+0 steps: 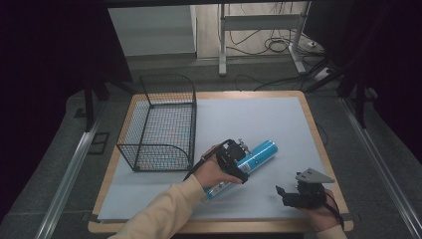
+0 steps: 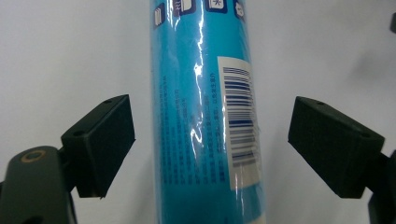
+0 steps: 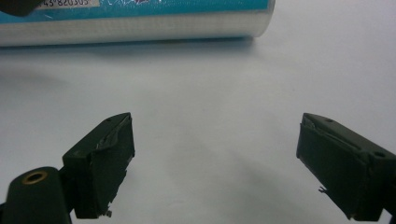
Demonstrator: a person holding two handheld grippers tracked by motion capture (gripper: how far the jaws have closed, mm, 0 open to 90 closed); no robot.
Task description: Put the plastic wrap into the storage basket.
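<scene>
1. Right now my left tool (image 1: 238, 160) hovers over the blue tube (image 1: 249, 159), its jaws spread to either side of the tube with gaps showing; the pads do not press on it.
2. Lying on its side on the white surface (image 1: 259, 119), the blue tube sits just beside the wire basket (image 1: 161, 124), on the basket's right, its far end angled away from the basket.
3. My left gripper view looks down the tube's (image 2: 205, 116) length; a barcode label (image 2: 240, 116) faces up.
4. My right tool (image 1: 291, 194) rests on the surface near the tube's near end, jaws spread wide with nothing between them.
5. My right gripper view has the tube's silver end (image 3: 140, 25) lying ahead of those jaws.
</scene>
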